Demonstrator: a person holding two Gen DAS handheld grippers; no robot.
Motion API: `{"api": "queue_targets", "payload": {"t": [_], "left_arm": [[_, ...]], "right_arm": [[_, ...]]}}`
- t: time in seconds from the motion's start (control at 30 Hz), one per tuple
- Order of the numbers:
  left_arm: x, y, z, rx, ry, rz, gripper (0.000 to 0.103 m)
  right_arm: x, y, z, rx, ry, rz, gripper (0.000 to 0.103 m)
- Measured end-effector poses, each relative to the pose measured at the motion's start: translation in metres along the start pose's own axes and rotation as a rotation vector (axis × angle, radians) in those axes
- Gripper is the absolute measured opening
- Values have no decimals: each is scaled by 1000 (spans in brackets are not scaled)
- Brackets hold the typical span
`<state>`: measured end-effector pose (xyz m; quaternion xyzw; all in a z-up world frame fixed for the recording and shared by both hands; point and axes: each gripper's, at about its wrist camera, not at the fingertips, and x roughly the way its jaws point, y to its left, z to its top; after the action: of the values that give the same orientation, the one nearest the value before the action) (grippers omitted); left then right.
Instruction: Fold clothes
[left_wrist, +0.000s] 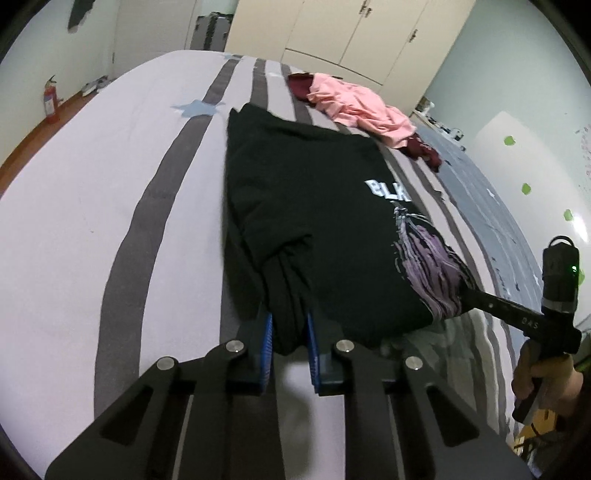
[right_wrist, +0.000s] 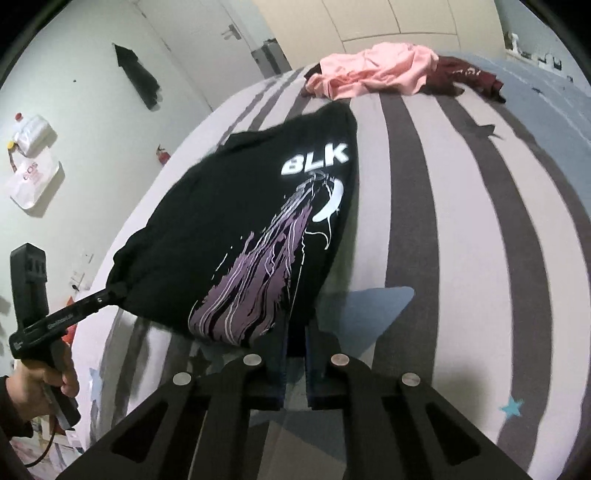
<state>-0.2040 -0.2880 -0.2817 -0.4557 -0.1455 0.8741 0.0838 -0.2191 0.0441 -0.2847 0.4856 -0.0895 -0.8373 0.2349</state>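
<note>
While both grippers' fingers pinch the black shirt's (left_wrist: 314, 206) near edge, left gripper (left_wrist: 290, 334) and right gripper (right_wrist: 295, 332) nearly closed, bare bed (left_wrist: 92, 221) spreads left of the shirt.

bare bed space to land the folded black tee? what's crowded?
Free: the striped bedspread on the left gripper's side of the black T-shirt, and the stripes beyond the right gripper. Crowded: the far end, where the pink garment lies over the maroon garment.
</note>
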Motion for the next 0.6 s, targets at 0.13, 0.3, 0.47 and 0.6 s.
{"api": "queue_targets", "payload": {"t": [0.13,0.3,0.47,0.6], "left_arm": [[-26,1,-32,-30,61,2,13],[-39,9,-68,-95,129,30,13],[-46,10,-49,-109,75,19,13],[-59,4,-14,-101,5,-8,13]], "right_arm": [[-16,10,-19,0,47,15,6],[-30,19,-59,30,142,49,6],[-32,22,-50,54,120,61,6],[-42,22,-9,62,47,88,6]]}}
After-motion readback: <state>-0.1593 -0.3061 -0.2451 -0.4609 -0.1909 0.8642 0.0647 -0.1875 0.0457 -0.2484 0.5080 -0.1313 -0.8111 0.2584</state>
